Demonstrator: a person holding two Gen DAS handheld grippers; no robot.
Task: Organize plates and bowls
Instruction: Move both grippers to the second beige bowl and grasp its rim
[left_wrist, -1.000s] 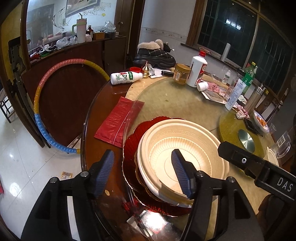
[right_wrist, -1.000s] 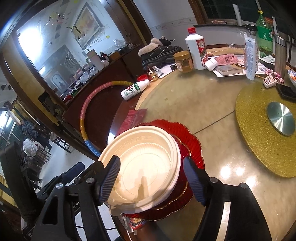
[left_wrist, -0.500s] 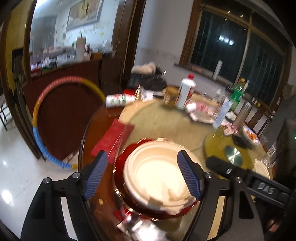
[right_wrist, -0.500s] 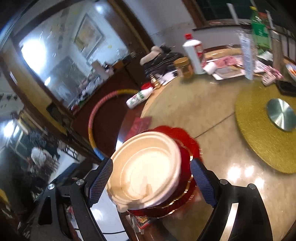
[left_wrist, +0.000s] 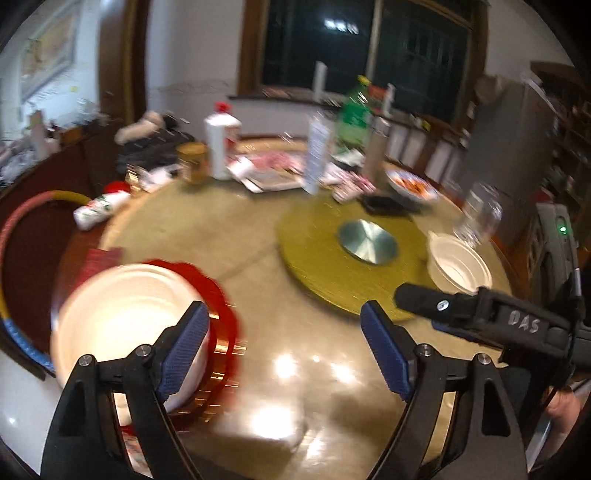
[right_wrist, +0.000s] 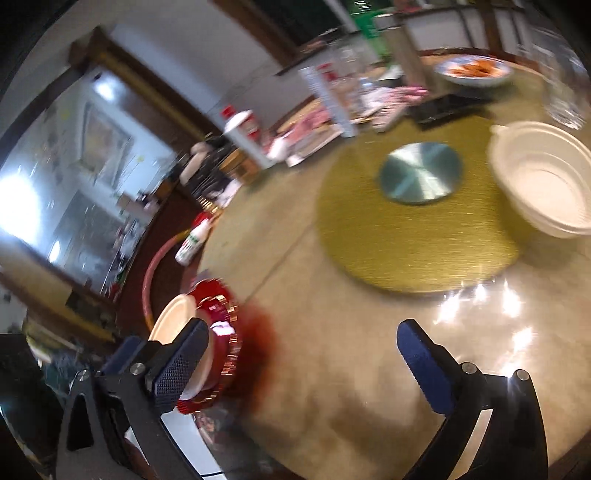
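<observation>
Both grippers, left (left_wrist: 284, 343) and right (right_wrist: 303, 354), opening, nothing between jaws. Cream bowl (left_wrist: 122, 317) on red plates (left_wrist: 221, 314) at table edge; second bowl (right_wrist: 543, 181) beside turntable (right_wrist: 406, 236). Only left view shows hand (left_wrist: 563, 410).

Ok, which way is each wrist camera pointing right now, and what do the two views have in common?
Left wrist: on the left gripper, angled down over the round table; jaws opening, empty; the right gripper crosses at right.
Right wrist: on the right gripper, tilted, angled down across the table; jaws opening, empty.
Shared: cream bowl on red scalloped plates, white plastic bowl, gold turntable.
</observation>
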